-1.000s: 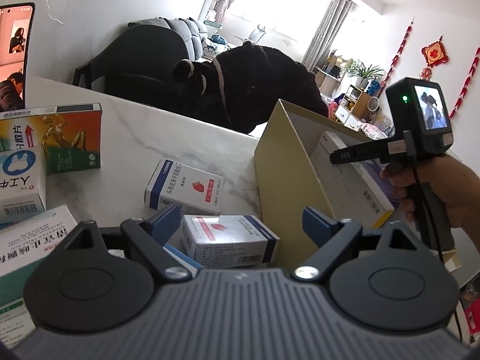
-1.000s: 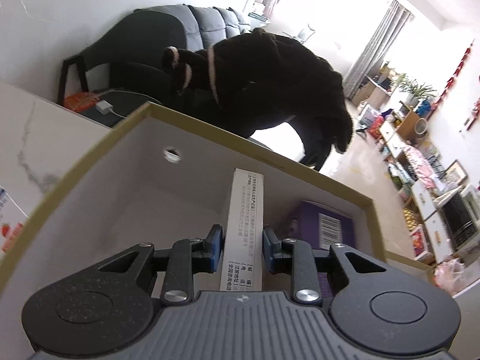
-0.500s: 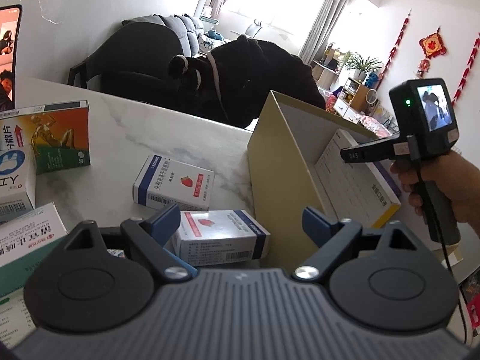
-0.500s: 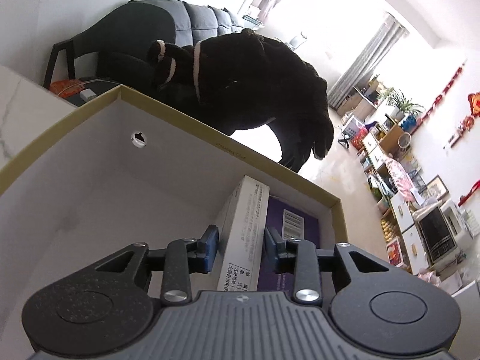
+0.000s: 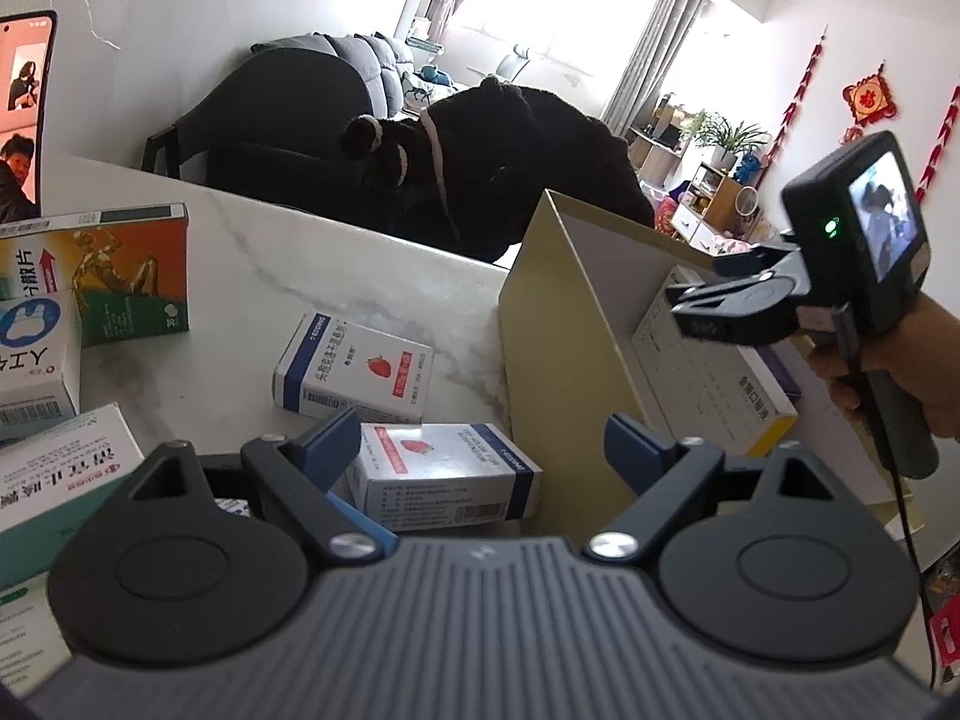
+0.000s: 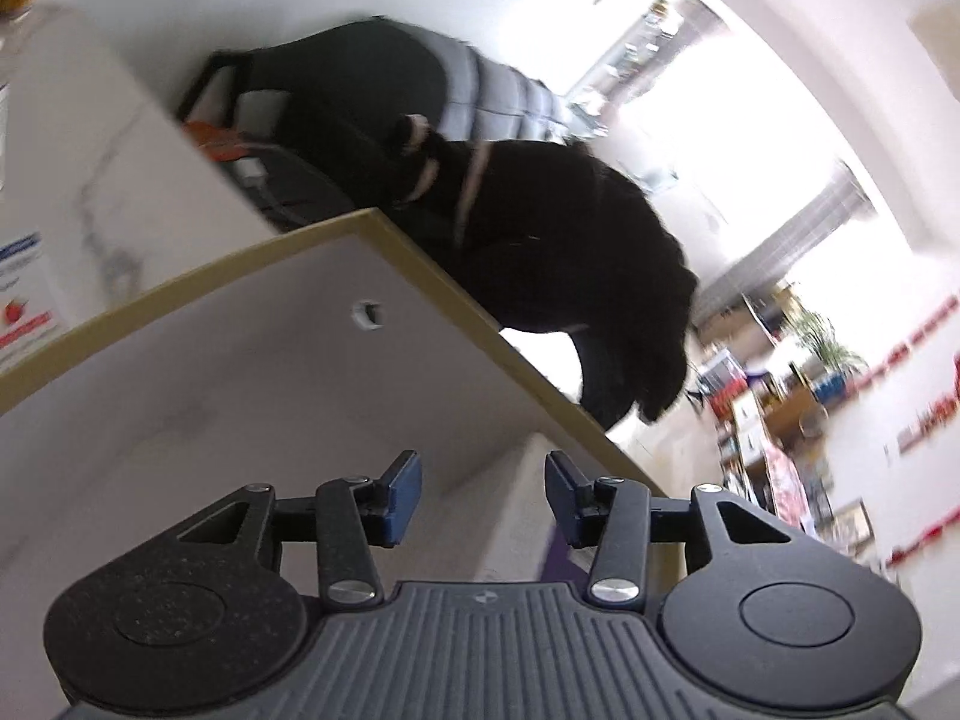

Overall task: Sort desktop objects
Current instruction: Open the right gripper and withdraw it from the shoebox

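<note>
Left tongs (image 5: 477, 441) stand apart above a strawberry-printed box (image 5: 447, 476) on the marble tabletop (image 5: 312, 276), hard against the olive carton (image 5: 564, 354). Right tongs (image 6: 483, 495), parted and empty, hover inside it; the white box (image 5: 714, 372), seemingly tilted, rests below. More boxes (image 5: 108, 282) crowd left.

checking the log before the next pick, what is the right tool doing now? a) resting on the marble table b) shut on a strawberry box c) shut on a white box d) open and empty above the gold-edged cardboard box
d: the right tool has its blue pads apart with nothing between them, over the gold-edged cardboard box, and the tall white medicine box stands free inside it.
</note>
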The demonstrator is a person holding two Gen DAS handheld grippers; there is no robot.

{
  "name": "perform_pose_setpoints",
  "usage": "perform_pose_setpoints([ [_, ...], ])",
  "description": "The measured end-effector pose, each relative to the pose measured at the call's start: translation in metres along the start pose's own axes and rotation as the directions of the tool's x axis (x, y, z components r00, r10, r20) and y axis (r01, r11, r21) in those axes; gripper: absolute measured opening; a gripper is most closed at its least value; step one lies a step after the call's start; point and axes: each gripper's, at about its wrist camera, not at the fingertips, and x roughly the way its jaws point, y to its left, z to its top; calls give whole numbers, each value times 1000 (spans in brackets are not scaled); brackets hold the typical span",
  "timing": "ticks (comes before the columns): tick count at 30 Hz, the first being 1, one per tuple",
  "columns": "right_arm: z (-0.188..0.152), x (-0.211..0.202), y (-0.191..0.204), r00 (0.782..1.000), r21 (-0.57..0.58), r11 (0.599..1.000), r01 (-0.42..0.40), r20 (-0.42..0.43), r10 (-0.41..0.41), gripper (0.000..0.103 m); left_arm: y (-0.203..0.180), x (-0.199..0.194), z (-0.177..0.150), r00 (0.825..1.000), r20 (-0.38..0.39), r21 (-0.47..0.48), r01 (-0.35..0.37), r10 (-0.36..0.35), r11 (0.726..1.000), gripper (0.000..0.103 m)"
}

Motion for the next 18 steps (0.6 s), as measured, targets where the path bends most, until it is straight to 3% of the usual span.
perform_pose_setpoints([
  [7,-3,10,15,998,-107,994,-8,-58,2,47,5,-7,0,1000,8,-13,-28,28,1000,90],
  [14,-1,-4,-17,991,110,986,-127,-29,131,48,7,-26,1,996,55,-22,-63,64,998,94],
  [18,0,-24,-33,981,221,956,-192,28,191,62,8,-39,3,994,72,-11,-83,84,996,97],
])
